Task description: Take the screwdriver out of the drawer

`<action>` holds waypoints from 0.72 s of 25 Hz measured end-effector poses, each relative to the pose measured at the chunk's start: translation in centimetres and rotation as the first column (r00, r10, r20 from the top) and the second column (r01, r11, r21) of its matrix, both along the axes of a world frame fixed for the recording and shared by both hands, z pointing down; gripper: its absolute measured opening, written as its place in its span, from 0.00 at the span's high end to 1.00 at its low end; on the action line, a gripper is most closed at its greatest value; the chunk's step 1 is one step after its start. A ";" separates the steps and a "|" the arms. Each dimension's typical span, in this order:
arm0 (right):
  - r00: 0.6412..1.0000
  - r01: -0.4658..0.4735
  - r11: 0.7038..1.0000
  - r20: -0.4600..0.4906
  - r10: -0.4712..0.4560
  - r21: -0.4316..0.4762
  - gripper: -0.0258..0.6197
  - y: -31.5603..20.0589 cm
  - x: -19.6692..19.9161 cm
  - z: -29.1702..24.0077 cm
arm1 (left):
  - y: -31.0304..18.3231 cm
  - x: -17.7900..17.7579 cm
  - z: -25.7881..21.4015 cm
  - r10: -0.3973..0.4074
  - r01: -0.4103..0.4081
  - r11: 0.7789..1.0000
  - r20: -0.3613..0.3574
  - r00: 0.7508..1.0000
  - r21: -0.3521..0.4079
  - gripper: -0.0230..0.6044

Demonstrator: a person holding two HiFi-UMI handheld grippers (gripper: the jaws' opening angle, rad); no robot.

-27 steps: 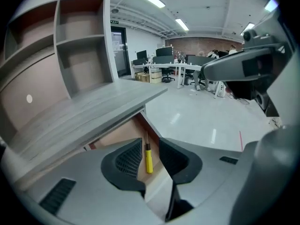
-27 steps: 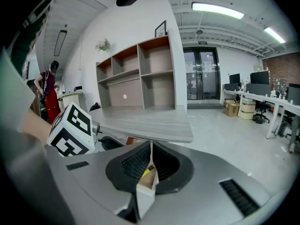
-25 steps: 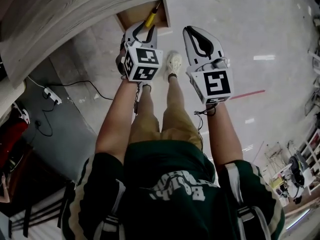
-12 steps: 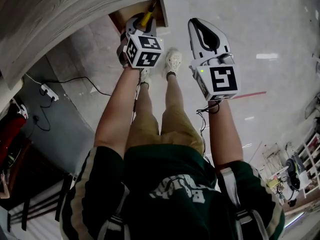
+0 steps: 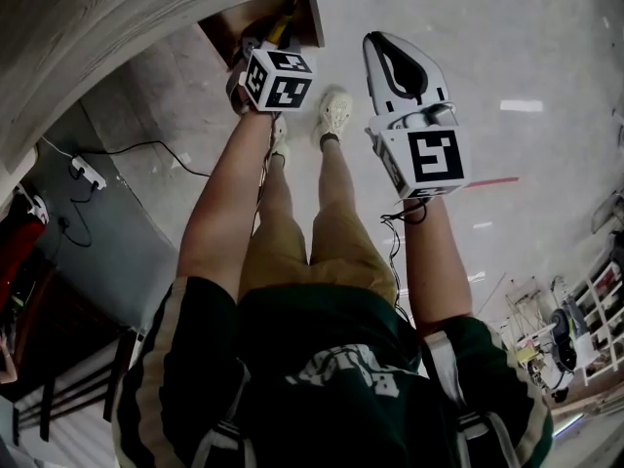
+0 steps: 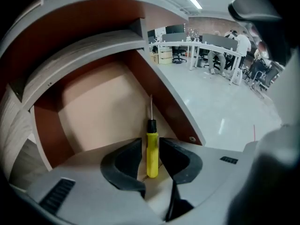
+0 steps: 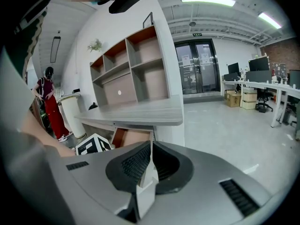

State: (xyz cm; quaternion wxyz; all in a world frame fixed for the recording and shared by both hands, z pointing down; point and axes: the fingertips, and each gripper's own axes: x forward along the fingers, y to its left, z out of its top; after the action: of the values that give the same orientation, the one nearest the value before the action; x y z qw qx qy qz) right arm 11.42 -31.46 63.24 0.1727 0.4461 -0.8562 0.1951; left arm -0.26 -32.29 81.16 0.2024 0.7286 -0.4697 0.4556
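Left tool (image 6: pixel 150 143) is partway open. Its jaws straddle the yellow handle of the screwdriver (image 6: pixel 152 159), with a sliver of gap on each side as far as I can tell, so I'd call it lined up but not pinched yet. The screwdriver lies on the floor of the open drawer (image 6: pixel 93 107), tip pointing inward, close along the right wall. Right tool (image 7: pixel 150 153) is closed tight on nothing, hanging over the floor beside the bench (image 7: pixel 140 112). Progress-wise, the drawer's open and the reach looks done. Left to do: squeeze, lift, and pull it clear of the drawer.
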 end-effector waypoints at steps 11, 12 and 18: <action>0.999 -0.025 1.000 0.042 0.025 0.000 0.90 -0.5 1.0 0.4 | -0.6 0.2 1.4 0.002 -0.003 1.000 0.067 0.998 0.026 0.77; 0.999 -0.021 1.000 0.041 0.021 0.002 0.90 -0.5 1.1 0.4 | -0.6 0.3 1.3 -0.005 0.003 1.000 0.064 0.998 0.031 0.77; 0.999 -0.021 1.000 0.040 0.021 -0.006 0.90 -0.1 1.7 0.9 | -0.5 0.5 1.0 -0.030 0.028 0.999 0.036 0.999 0.046 0.83</action>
State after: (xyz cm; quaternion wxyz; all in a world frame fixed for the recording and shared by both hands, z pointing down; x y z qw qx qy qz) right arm 13.08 -31.56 64.10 0.1547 0.4505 -0.8542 0.2082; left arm 0.27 -32.82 82.17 0.1835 0.7177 -0.4940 0.4551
